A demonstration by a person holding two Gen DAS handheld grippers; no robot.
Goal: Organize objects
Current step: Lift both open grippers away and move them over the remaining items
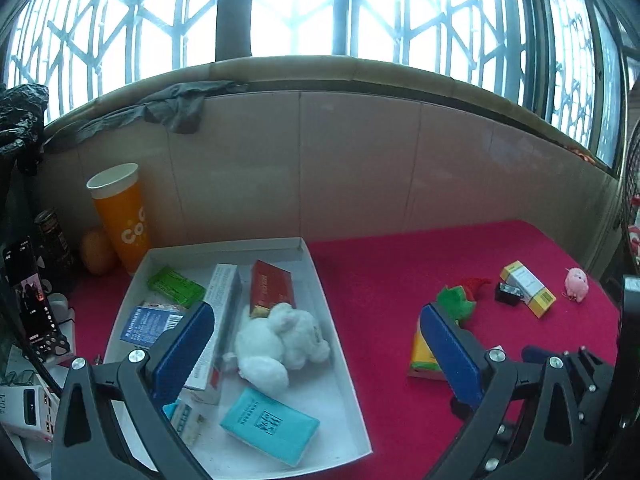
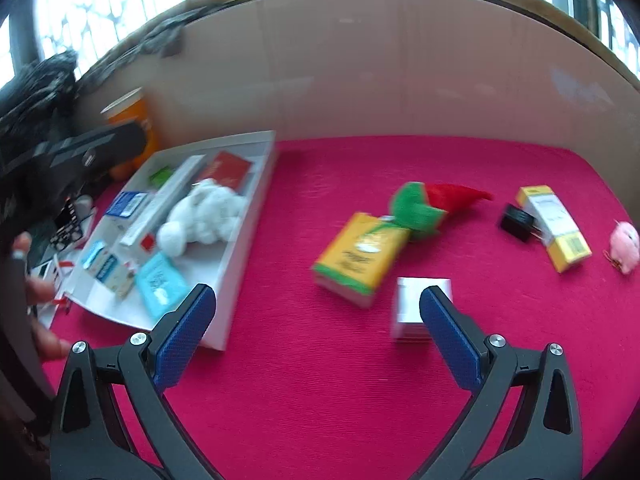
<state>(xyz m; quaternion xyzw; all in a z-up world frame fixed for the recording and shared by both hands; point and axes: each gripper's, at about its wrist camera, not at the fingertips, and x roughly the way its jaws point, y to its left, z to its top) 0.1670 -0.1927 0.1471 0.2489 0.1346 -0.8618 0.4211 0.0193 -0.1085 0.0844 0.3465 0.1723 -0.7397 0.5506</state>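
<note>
Lying outside tray (image 2: pixel 256 200): perhaps six items; two plush.

Left wrist view: from above the shallow white cardboard tray (image 1: pixel 344 368), close, angled down and facing the barred window (image 1: pixel 320 12). Right wrist view: from further right over the crimson cloth tabletop (image 2: pixel 320 360), pitched more steeply down, facing the same wall. Shared field: the tray (image 2: pixel 244 240), the fluffy white plush toy (image 1: pixel 276 344) (image 2: pixel 200 212), the yellow-and-white carton (image 1: pixel 528 288) (image 2: pixel 554 228), and the small pink plush (image 1: pixel 576 282) (image 2: pixel 625 246).
</note>
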